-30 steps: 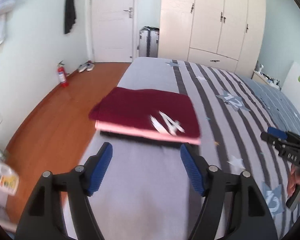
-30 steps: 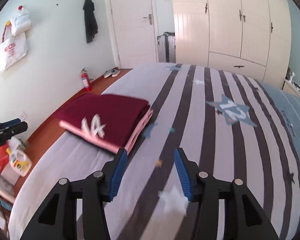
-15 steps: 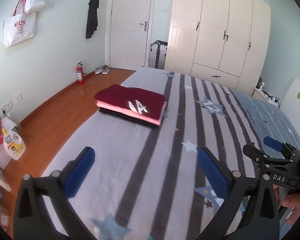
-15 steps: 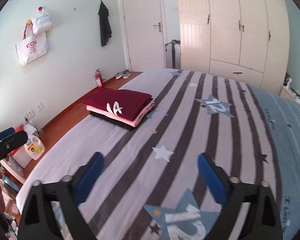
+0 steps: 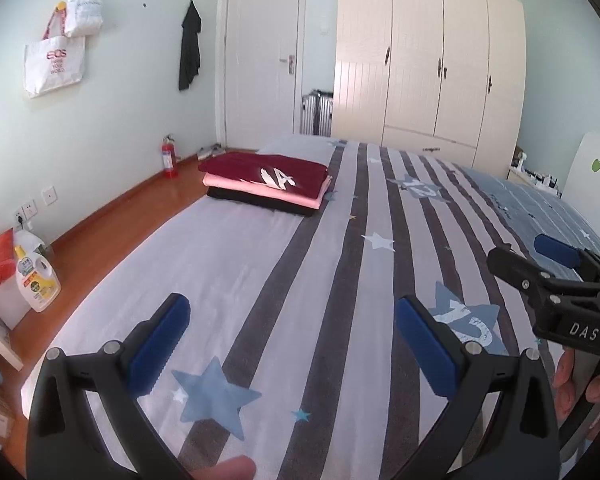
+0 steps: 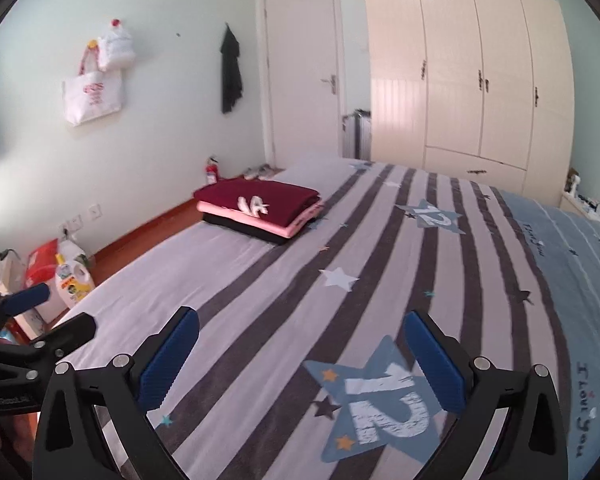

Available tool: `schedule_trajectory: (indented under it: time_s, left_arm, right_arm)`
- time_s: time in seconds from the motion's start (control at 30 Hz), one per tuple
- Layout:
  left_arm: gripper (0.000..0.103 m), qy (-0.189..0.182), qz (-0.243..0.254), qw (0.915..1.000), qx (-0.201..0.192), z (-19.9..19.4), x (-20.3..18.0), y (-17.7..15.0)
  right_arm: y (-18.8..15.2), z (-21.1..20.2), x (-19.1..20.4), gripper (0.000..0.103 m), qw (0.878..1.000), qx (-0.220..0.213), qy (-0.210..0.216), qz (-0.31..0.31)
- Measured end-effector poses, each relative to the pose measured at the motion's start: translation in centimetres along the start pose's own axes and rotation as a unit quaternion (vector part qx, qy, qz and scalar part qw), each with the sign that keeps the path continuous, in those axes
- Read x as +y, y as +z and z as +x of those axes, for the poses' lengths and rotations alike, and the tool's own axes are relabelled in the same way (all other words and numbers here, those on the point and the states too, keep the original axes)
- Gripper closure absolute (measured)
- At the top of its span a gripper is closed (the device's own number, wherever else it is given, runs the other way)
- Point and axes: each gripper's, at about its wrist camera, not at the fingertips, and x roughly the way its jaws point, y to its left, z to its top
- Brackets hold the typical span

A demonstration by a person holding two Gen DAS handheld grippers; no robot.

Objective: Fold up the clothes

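Observation:
A stack of three folded garments, dark red (image 5: 266, 172) on top with a white "14", pink in the middle, black beneath, lies far off near the left edge of the striped bed (image 5: 240, 264). The same stack (image 6: 260, 208) shows in the right wrist view. My left gripper (image 5: 290, 308) is open over bare bedding with nothing between its blue pads. My right gripper (image 6: 302, 320) hangs over the big star print, its jaws opening and empty. Each gripper appears at the edge of the other's view: the right gripper (image 5: 520, 250), the left gripper (image 6: 62, 310).
A detergent bottle (image 5: 36, 280) and red packages stand on the wooden floor left of the bed. A fire extinguisher (image 5: 168, 156), shoes and a suitcase (image 5: 316, 114) sit by the door. A cream wardrobe (image 5: 420, 60) fills the far wall. A person's hand (image 5: 580, 384) grips the right handle.
Both grippers pulled back from the stack, which now looks small and distant. Both jaws spread from partly closed to wide. The clothes stayed in place.

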Motion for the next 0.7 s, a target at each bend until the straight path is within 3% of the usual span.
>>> schedule_trajectory:
  time_s: [0.13, 0.27, 0.57, 0.7]
  left_arm:
    - [0.001, 0.006, 0.002, 0.9998, -0.02, -2.8, -0.3, -1.7]
    - [0.001, 0.002, -0.018, 0.9996, -0.021, -8.1, -0.5, -2.6]
    - [0.001, 0.033, -0.039, 0.9981, -0.034, -20.4, -2.0, 0.0]
    - [0.001, 0.037, -0.037, 0.9971, -0.055, -24.4, -2.8, 0.9]
  right_arm:
    - [-2.4, -2.4, 0.8, 0.002, 1.0, -0.026, 0.008, 0.005]
    - [-3.4, -6.6, 2.3, 0.002, 0.999, -0.034, 0.0, -0.01]
    - [-0.6, -19.0, 3.8, 0.002, 0.999, -0.037, 0.025, -0.008]
    - [0.6, -24.0, 4.4, 0.002, 0.997, -0.068, 0.019, -0.025]
